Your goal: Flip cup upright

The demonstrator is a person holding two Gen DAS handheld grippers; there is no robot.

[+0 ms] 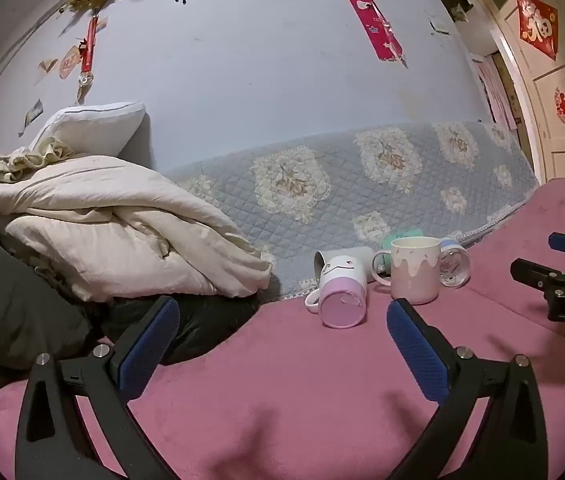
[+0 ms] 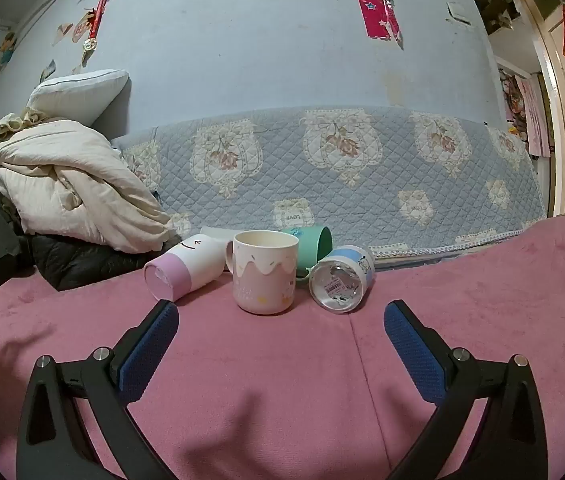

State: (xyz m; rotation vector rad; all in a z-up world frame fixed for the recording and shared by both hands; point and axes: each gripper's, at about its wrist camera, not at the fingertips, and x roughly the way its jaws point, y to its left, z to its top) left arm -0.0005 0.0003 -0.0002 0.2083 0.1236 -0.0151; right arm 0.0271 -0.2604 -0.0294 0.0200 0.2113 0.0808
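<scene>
Several cups sit on the pink bedspread (image 2: 282, 380). A pink cup with white drip pattern (image 2: 265, 272) stands upright; it also shows in the left wrist view (image 1: 416, 270). A white-and-pink face mug (image 2: 184, 270) lies on its side, base toward me, also in the left wrist view (image 1: 340, 290). A blue-banded clear cup (image 2: 340, 278) lies on its side, seen too in the left wrist view (image 1: 455, 266). A green cup (image 2: 314, 250) lies behind. My left gripper (image 1: 282, 320) is open and empty just short of the face mug. My right gripper (image 2: 281, 322) is open and empty before the upright cup.
A crumpled cream quilt (image 2: 74, 188) and pillow (image 2: 78, 94) pile up at left with dark clothing (image 1: 10, 300). A quilted blue floral cover (image 2: 342, 168) lines the wall behind the cups. The right gripper body (image 1: 562, 284) shows at the left wrist view's right edge.
</scene>
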